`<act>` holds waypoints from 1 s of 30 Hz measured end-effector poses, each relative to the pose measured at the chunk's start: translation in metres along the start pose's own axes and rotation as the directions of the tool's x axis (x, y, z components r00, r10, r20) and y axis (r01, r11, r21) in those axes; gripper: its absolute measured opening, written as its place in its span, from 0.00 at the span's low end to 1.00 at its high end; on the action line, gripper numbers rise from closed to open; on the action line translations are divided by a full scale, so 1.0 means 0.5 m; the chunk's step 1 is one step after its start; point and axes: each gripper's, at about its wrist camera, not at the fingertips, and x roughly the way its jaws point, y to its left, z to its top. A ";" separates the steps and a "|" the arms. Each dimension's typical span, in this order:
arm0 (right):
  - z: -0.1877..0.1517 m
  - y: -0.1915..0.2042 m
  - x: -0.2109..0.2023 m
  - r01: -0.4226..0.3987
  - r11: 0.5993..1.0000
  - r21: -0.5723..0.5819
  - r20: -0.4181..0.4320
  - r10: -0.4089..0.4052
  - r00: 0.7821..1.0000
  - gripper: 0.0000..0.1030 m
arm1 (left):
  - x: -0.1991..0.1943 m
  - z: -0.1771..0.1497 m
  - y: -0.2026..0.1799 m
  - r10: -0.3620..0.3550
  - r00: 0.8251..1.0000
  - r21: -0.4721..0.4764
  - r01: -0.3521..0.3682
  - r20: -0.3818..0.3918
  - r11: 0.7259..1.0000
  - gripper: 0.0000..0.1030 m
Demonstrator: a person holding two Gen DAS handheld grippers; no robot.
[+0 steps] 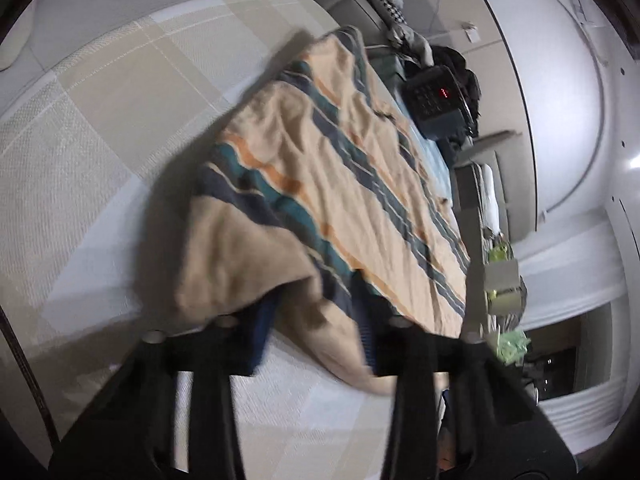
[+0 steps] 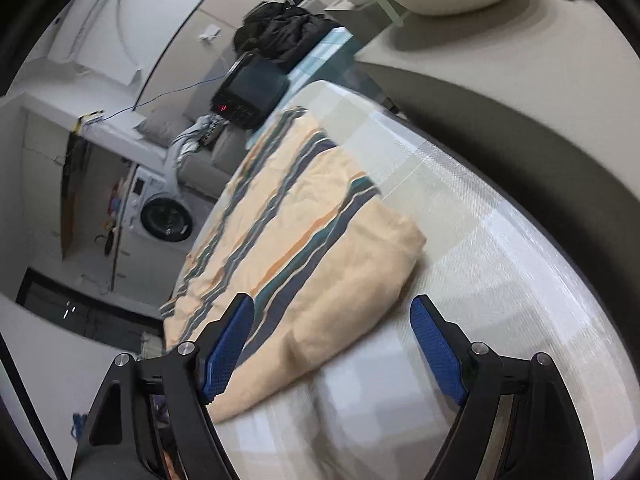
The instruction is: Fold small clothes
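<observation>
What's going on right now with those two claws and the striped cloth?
Left gripper: cloth draped over its fingers, grip unclear. Right gripper: open, empty. Striped cloth: partly folded on the table. Nothing blocking.

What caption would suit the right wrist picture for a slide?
Open right gripper with blue-padded fingers poised over a folded peach cloth with teal, navy and orange stripes on a pale checked tablecloth.

Each camera sits just behind its own fingers and looks forward along them, low and close over the worktop (image 1: 100,152), both views rolled sideways. The left hand-held gripper (image 1: 316,320) faces the striped garment (image 1: 320,168) touching its fingers; the right hand-held gripper (image 2: 334,344) sees it just ahead. Both views share garment, worktop and the black device (image 2: 250,94) beyond.
</observation>
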 end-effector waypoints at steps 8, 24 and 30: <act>0.020 0.005 0.049 0.074 0.996 0.040 0.041 -0.076 0.996 0.13 | -0.027 0.012 0.027 0.022 0.995 0.036 -0.025 0.095 0.999 0.02; -0.101 -0.082 -0.129 0.128 0.985 -0.113 0.009 -0.128 0.992 0.14 | -0.205 -0.127 0.115 0.080 0.995 0.187 -0.089 0.056 0.978 0.00; -0.123 -0.087 -0.147 0.087 0.994 -0.072 -0.027 -0.090 0.996 0.34 | -0.167 -0.095 0.120 0.033 0.998 0.083 -0.037 0.046 0.996 0.36</act>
